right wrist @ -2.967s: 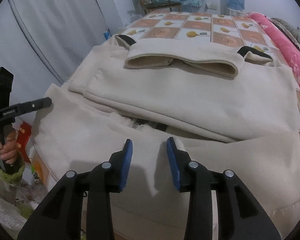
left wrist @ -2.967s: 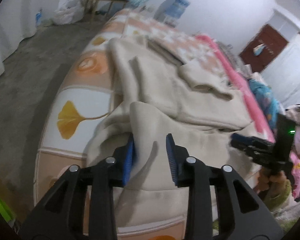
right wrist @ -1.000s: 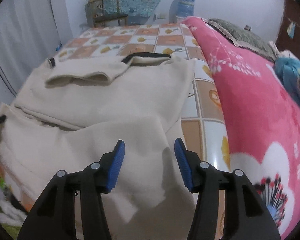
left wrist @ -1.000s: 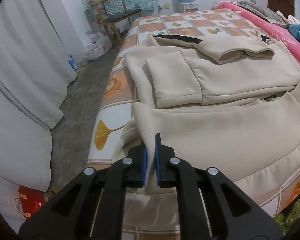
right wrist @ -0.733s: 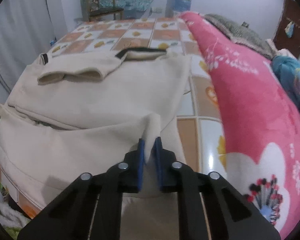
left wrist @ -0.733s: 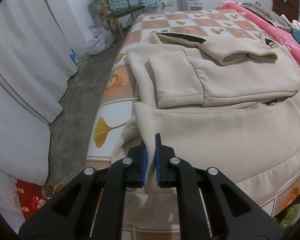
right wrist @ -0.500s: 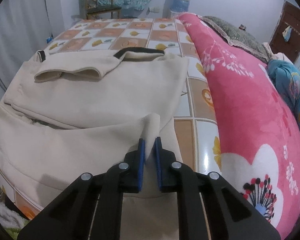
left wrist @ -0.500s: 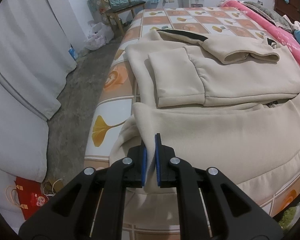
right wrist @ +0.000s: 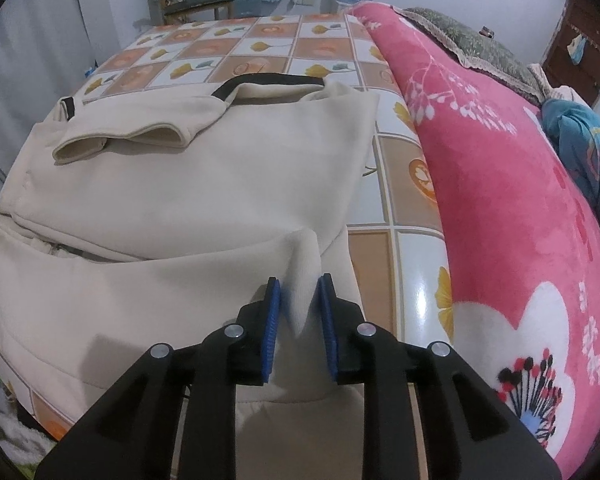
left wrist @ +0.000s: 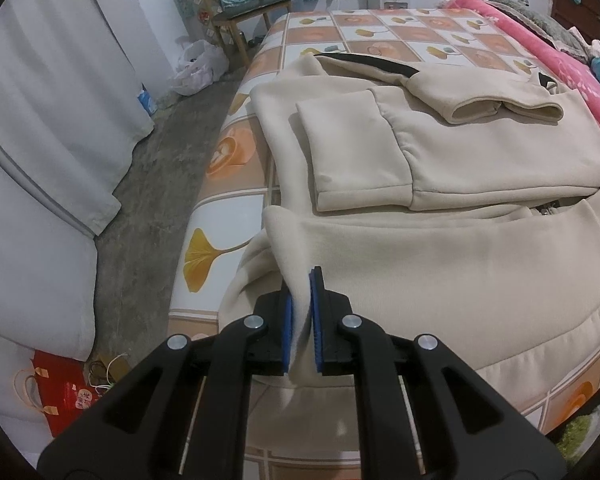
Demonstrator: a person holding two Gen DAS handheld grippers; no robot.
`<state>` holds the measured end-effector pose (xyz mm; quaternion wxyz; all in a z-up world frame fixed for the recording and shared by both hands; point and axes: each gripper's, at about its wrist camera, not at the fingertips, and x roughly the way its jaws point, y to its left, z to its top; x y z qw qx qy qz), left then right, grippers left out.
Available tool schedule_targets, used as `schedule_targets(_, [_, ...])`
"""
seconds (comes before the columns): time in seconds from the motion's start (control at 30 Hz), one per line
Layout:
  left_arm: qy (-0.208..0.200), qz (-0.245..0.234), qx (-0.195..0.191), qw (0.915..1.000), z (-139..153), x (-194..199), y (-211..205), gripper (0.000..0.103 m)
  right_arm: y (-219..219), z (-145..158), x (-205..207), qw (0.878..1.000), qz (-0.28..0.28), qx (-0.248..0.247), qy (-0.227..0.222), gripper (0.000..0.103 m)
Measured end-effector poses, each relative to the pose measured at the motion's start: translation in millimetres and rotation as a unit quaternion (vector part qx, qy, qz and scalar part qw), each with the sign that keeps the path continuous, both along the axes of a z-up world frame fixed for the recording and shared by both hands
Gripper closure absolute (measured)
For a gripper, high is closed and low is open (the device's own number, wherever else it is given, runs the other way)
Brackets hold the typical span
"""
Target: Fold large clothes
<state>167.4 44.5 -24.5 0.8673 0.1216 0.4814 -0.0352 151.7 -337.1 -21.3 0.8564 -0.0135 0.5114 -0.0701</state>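
Tiled bedding on the bed (left wrist: 236,216) carries our cream hoodie (left wrist: 480,160), filling the centre and right of the left view, sleeves already folded in. Our left tool (left wrist: 300,316) pinches the hem corner at lower centre, so that side can lift. Our right tool (right wrist: 298,320) has the opposite corner between its jaws, which are opening, pads barely clear. We judge both corners are meant to carry the hem upward toward the collar.

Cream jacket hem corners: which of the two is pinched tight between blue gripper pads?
The one at the left gripper, whose pads press it. At the right gripper, opening, the cream jacket corner stands loose.
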Motion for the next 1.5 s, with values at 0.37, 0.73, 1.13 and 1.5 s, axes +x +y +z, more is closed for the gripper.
schedule_targets(0.37, [-0.001, 0.000, -0.001, 1.0000, 1, 0, 0, 0.094, 6, 3, -2, 1.000, 0.002, -0.024, -0.012, 0.094])
schedule_targets(0.73, [-0.032, -0.003, -0.006, 0.9995, 10, -17, 2, 0.096, 12, 38, -40, 0.996, -0.002, -0.041, -0.073, 0.097])
schedule_targets(1.13, [-0.094, -0.002, -0.020, 0.9954, 47, -62, 10, 0.097, 20, 69, -83, 0.990, -0.005, -0.046, -0.133, 0.097])
schedule_targets(1.5, [-0.121, 0.002, -0.028, 0.9922, 61, -87, 16, 0.097, 24, 83, -107, 0.986, -0.003, -0.052, -0.159, 0.098])
